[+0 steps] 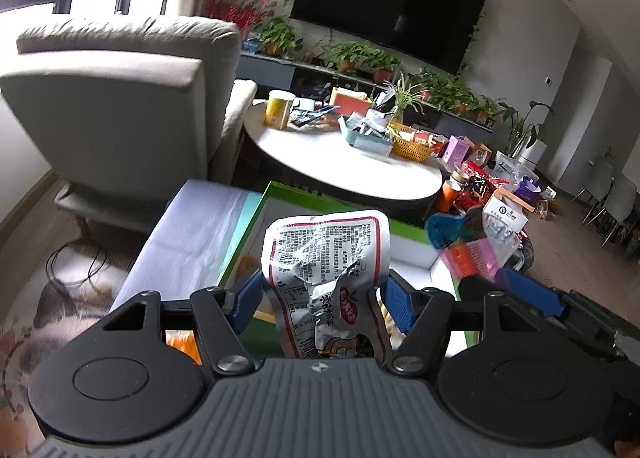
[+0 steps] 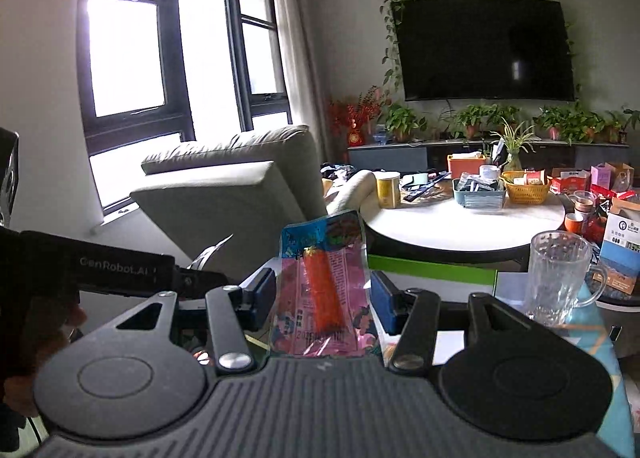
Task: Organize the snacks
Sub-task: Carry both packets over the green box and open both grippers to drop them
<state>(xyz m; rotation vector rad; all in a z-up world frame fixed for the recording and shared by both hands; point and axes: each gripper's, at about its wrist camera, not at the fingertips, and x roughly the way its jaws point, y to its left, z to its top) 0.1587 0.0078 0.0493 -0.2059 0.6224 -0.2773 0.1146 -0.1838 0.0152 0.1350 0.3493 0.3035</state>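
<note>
**Both tools loaded, nothing yet put away**

The left tool is clamped on a white pouch, crumpled, standing up between its blue pads. Just ahead of and below it lies a green-rimmed box, with something orange showing low to the tool's left; what that is I cannot tell.

The right tool grips a pink packet with an orange stick inside, held upright between its pads. A glass mug stands just to its right, and the same green rim runs ahead of it.

Both snacks are lifted and in transit, so the sorting seems to be under way, not finished. Neither packet is placed yet. Far ahead of both tools, the round table carries baskets and loose packets, and more bags lie on the floor to the right, so plenty may remain. The box looks like the likely destination.
</note>
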